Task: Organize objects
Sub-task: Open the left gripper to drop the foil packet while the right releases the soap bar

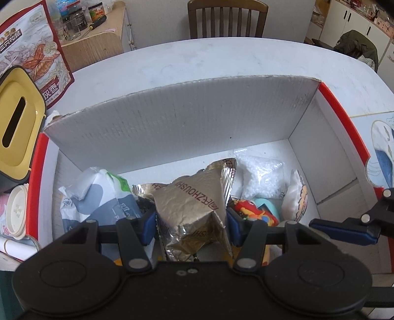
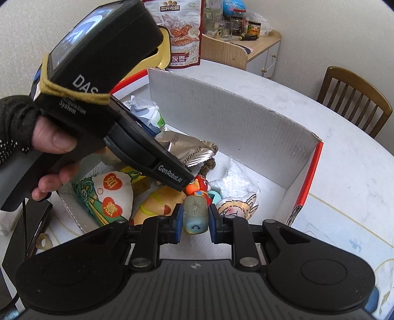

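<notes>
A white cardboard box with red edges (image 1: 177, 123) (image 2: 246, 118) stands on the table and holds several items. My left gripper (image 1: 191, 225) is inside it with its blue pads on both sides of a gold foil packet (image 1: 194, 197) (image 2: 192, 150). My right gripper (image 2: 195, 222) is shut on a small pale squishy toy with a blue face (image 2: 195, 216) over the box's near side. The left gripper's body (image 2: 103, 81) hangs above the box in the right wrist view. The right gripper's fingers (image 1: 344, 230) show at the right edge of the left wrist view.
In the box lie a white-blue pouch (image 1: 98, 194), a bag of white beads (image 2: 234, 182), a red figure (image 2: 197, 185), a printed pillow (image 2: 108, 199) and a flat plush (image 2: 236, 206). A yellow tissue box (image 1: 17, 123), a red snack bag (image 2: 182, 32), a chair (image 1: 227, 18) and a cabinet with jars (image 2: 246, 41) surround the table.
</notes>
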Demonstrator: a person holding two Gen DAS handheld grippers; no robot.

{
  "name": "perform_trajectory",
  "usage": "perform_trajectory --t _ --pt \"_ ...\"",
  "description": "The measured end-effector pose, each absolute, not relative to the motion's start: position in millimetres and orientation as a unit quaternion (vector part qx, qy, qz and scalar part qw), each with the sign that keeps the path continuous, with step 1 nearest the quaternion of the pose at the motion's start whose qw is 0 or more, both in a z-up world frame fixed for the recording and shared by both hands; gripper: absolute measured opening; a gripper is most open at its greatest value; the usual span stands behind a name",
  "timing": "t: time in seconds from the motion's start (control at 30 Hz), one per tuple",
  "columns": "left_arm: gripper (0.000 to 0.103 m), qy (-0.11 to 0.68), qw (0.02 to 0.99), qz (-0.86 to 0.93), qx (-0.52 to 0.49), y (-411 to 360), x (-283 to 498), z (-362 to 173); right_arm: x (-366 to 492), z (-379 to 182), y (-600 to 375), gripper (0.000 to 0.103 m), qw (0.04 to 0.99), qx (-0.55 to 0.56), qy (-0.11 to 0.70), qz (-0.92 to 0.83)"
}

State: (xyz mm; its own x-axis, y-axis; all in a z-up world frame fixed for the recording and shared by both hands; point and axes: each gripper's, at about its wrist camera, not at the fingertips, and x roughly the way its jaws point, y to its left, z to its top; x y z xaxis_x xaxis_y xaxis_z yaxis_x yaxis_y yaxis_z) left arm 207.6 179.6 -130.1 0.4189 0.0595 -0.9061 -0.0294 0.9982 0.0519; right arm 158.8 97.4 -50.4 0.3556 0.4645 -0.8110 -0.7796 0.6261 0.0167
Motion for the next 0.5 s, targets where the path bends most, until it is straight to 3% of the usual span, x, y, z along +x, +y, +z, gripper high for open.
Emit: perform_trajectory --t 0.23,0.5 --pt "0.071 0.528 0.849 0.031 -0.001 181.1 201.9 -123.0 157.6 -47.7 91.5 0.021 0.799 -0.177 0.421 0.392" --pt "0.069 0.497 0.867 0.034 -0.007 180.3 182.7 -101.7 149.2 -36.3 81.1 0.023 0.806 -0.169 0.413 0.389"
